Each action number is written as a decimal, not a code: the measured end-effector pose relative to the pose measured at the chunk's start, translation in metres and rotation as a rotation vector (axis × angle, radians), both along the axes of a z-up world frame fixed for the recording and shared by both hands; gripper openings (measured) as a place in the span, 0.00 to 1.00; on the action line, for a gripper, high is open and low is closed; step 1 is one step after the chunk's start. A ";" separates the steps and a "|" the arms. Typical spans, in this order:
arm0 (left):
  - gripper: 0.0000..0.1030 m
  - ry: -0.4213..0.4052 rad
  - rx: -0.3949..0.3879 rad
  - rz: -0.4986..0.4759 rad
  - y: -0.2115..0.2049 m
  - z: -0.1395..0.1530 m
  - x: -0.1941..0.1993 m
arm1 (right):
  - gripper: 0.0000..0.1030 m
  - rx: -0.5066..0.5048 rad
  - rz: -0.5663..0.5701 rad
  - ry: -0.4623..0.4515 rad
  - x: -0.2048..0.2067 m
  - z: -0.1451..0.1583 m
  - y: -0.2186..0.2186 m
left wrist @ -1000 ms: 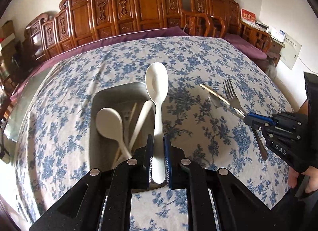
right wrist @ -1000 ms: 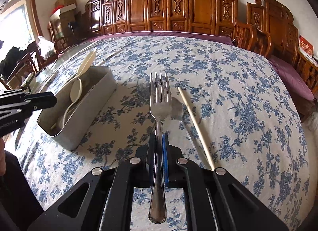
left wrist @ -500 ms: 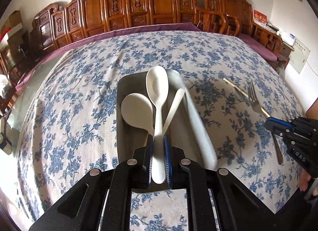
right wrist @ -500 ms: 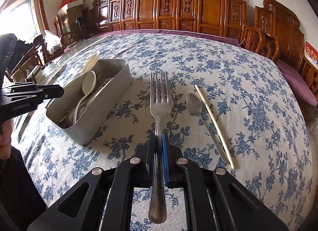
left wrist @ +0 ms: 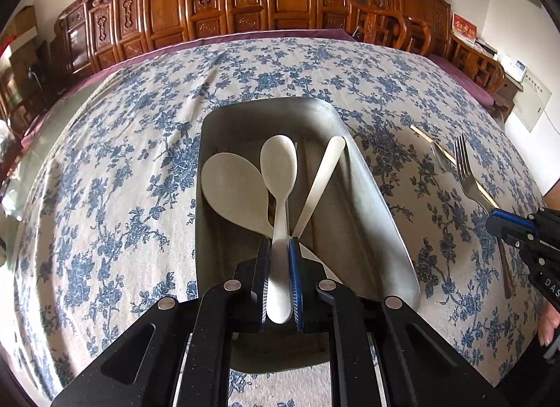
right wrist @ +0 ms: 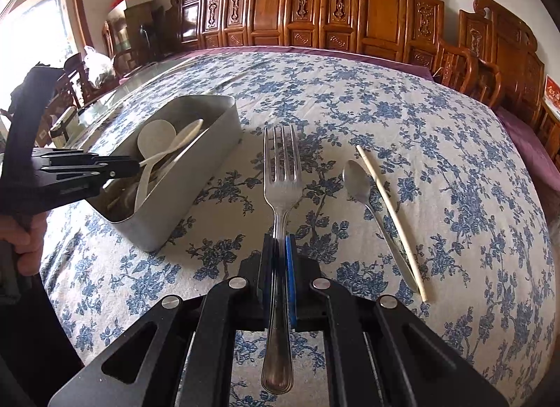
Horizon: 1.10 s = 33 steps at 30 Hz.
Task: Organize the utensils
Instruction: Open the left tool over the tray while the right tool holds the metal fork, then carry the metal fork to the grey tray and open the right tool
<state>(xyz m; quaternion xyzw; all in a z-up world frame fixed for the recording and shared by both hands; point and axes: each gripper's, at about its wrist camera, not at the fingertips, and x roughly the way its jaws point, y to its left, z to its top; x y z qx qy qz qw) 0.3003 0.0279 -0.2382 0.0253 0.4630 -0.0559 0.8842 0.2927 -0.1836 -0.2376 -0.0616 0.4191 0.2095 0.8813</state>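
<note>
The left gripper, jaws clamped on a white plastic spoon, hangs over the grey metal tray; best lowered flat beside the white spoons inside before release. The right gripper grips a steel fork above the floral tablecloth.

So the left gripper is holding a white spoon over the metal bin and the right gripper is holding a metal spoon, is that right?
Not quite. The right gripper is shut on a metal fork, as the right wrist view shows; the metal spoon lies on the tablecloth. The rest stands.
</note>
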 end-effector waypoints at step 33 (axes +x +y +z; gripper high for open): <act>0.76 -0.138 -0.022 0.045 0.038 0.040 -0.014 | 0.08 0.002 0.084 -0.034 0.003 0.026 0.059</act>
